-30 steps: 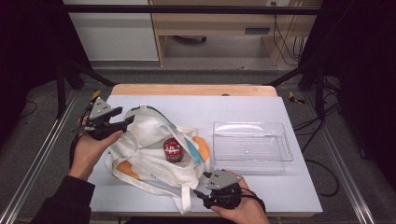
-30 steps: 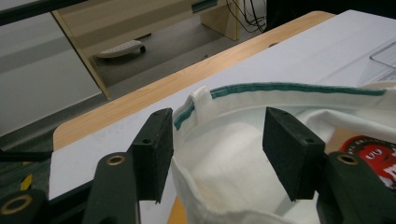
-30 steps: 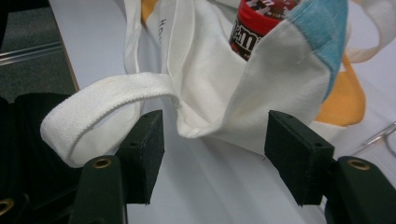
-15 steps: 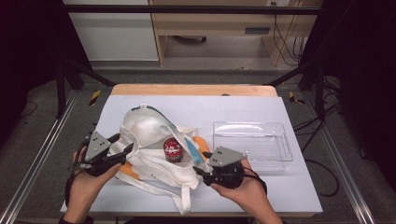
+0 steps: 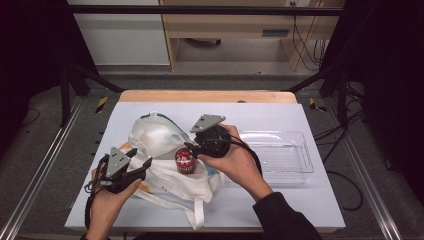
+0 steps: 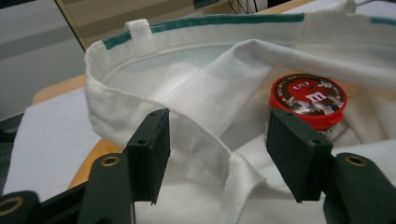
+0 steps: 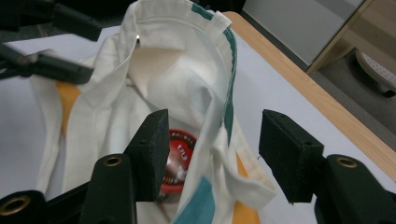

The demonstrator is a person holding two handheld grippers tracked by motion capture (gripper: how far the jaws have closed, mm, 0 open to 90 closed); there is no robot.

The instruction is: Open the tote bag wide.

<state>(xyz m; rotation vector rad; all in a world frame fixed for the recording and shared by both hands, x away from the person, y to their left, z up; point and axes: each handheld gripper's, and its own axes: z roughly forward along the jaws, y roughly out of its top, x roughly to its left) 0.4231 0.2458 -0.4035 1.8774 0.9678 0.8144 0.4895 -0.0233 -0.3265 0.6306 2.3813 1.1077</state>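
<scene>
High view: the white bag (image 5: 165, 160) lies on the desk (image 5: 300, 200), the red-lidded jar (image 5: 186, 161) in its mouth; the right claw (image 5: 192, 147) hovers just beside the jar.

Left gripper view: the left claw (image 6: 219, 158), just opening, stands apart astride the bag's rim.

Right gripper view: the right claw, just opening, gapes over the hem, gripping nothing.

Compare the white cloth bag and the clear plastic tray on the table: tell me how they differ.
The white cloth bag is soft, opaque and crumpled, with teal trim; the clear plastic tray is rigid, see-through and rectangular. The bag holds a red-lidded candy tub; nothing is visible in the tray. The bag lies left of centre, the tray to the right. Both rest on the white-covered table.
</scene>
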